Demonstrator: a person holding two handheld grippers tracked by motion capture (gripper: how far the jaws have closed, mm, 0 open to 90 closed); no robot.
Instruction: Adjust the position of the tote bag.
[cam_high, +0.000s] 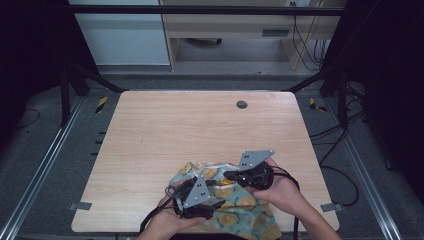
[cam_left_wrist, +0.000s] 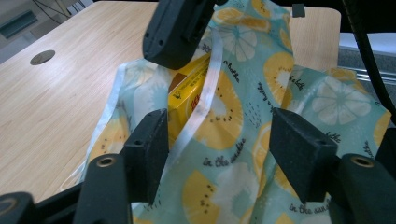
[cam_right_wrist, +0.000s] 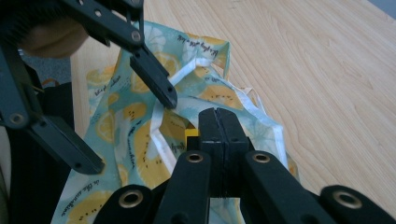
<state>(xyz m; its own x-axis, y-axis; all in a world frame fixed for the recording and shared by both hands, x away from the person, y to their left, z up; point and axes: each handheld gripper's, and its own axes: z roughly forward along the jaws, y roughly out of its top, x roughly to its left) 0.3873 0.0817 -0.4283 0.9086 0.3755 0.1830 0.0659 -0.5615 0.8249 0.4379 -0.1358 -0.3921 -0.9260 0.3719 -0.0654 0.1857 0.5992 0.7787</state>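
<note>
A teal cloth bag (cam_high: 241, 211) printed with yellow citrus slices lies at the table's near edge. A yellow box (cam_left_wrist: 186, 95) shows inside its mouth, behind the white hem. My left gripper (cam_high: 216, 204) is open, and its jaws straddle the bag (cam_left_wrist: 289, 70) just in front of the box. My right gripper (cam_high: 228, 175) is shut, and its tips appear to pinch the bag's edge (cam_right_wrist: 140, 135) above the box (cam_right_wrist: 189, 135). In the left gripper view, the right gripper (cam_left_wrist: 173, 46) hangs over the box. The right gripper view shows the left gripper's fingers (cam_right_wrist: 154, 86) spread over the cloth.
The wooden table (cam_high: 200, 125) stretches away beyond the bag, with a grey round cable grommet (cam_high: 242, 104) near its far edge. Black frame posts and cables flank the table on both sides.
</note>
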